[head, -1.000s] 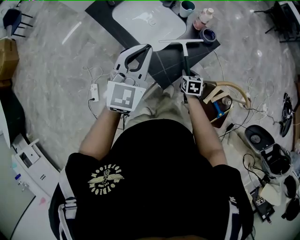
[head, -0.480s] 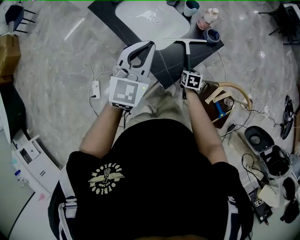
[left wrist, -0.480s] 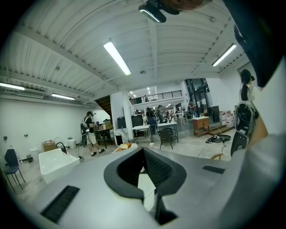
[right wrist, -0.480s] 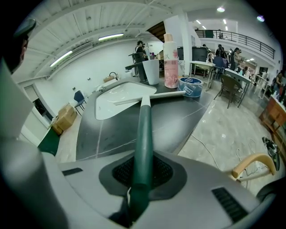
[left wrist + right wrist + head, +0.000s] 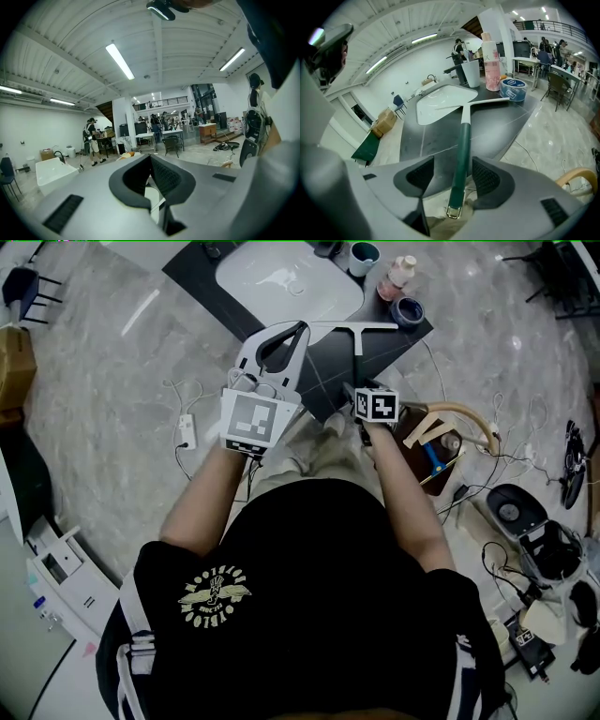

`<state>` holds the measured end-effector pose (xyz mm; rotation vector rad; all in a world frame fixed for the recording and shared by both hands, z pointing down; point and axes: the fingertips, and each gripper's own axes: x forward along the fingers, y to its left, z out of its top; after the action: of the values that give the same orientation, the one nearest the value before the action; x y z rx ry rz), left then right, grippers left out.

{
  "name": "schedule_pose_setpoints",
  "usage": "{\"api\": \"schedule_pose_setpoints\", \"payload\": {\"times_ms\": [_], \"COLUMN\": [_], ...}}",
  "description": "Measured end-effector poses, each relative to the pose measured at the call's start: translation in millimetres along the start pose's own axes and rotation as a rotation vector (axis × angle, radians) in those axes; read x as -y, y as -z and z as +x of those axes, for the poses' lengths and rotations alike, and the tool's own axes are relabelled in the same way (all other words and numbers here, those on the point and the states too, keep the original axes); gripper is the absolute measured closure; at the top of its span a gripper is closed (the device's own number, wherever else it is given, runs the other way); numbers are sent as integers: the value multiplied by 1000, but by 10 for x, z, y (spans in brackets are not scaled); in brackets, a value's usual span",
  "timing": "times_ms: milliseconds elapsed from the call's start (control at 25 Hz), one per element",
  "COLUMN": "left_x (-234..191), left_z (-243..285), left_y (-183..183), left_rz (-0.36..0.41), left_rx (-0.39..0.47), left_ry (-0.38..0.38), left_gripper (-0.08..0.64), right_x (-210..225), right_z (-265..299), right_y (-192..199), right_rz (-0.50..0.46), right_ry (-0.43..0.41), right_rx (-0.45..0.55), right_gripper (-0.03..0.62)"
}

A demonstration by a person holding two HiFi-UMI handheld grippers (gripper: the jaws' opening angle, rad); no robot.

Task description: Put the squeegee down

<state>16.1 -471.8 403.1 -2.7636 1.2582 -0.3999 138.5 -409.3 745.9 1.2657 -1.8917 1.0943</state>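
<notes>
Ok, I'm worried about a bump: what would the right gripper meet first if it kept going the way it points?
Probably the dark counter under the squeegee, though depth is unclear. The right gripper's tongs have just been opening, the squeegee loose between them.

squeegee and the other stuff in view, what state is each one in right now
squeegee, lying on the counter, let go
right hand-held gripper, jaws just opened, handle between them, pads off it
left hand-held gripper, shut, empty
bottle, upright
cup, upright
tape roll, lying flat
sink, empty
</notes>
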Motion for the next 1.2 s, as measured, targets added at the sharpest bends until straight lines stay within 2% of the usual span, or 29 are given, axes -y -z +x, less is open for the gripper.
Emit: {"api": "schedule_pose_setpoints", "payload": {"times_ms": [160, 240, 440, 520, 600, 680, 960, 1200], "left_x": [56, 95, 141, 183, 160, 104, -26, -44], "left_z": [85, 99, 165, 199, 232, 263, 340, 426], "left_y": [-87, -170, -344, -408, -450, -491, -681, -819], "left_rz": [2, 4, 8, 13, 16, 15, 10, 10], "left_rx": [14, 23, 39, 45, 49, 53, 74, 79], "left_ry": [6, 2, -22, -32, -42, -51, -83, -105], "left_gripper": [536, 537, 537, 536, 536, 537, 537, 537], "right_x": [87, 137, 80, 9, -89, -179, -296, -296], "right_z": [-289, -548, -1309, -1648, -1940, -2189, -2878, -3079], "right_y": [-105, -219, -768, -1012, -1298, -1591, -2344, -2560], "right_rz": [-79, -138, -283, -328, -355, -376, -429, -462], "right_ry": [12, 31, 33, 16, 3, -5, -3, -23], "right_rx": [40, 96, 383, 506, 609, 683, 819, 841], "right_gripper": [339, 339, 339, 395, 498, 546, 564, 565]}}
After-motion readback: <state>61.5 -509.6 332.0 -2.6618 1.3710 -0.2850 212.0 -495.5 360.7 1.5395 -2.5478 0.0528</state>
